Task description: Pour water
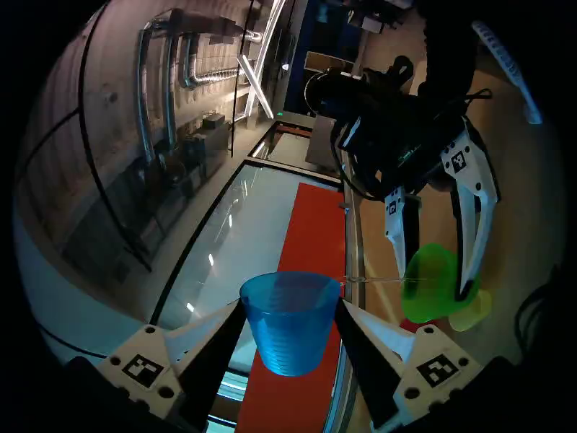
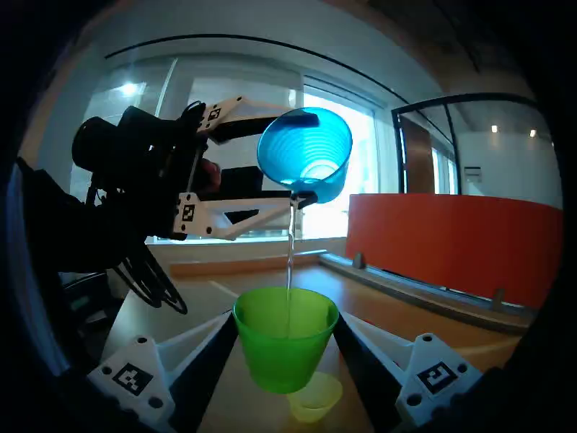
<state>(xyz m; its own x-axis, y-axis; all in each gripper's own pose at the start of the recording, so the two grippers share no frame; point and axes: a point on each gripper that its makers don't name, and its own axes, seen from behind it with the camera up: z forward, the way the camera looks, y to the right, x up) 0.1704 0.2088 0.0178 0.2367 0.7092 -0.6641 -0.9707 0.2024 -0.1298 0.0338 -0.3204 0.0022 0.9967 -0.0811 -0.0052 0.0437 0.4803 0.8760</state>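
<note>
The left gripper (image 1: 290, 310) is clamped on the blue cup (image 1: 290, 321), with 1 finger on each side of the wall just below the rim. In the right gripper view the cup is held high and tipped mouth-down over the bench (image 2: 404, 310). It is thin, see-through plastic. I judge it light and a little springy, and slick if wet, so a grip high on the ribbed wall suits it, and a hard squeeze would likely buckle it. A little water pools at its low lip.

From that lip a thin stream of water (image 2: 290, 245) drops straight down into the green cup (image 2: 285, 346). The right gripper (image 2: 286, 325) grasps this cup with both fingers on the upper wall. It stands upright under the blue one, well apart from it. It looks to be the same light plastic and will grow heavier as it fills, so it needs a level, steady hold. The water level inside is hard to read through the tinted wall. I cannot tell whether its base rests on the bench.

A yellow cup (image 2: 315, 397) sits just beside the green cup's base. I cannot tell whether anything is in it. Further right, a red partition (image 2: 454, 242) lines the bench's far edge.
</note>
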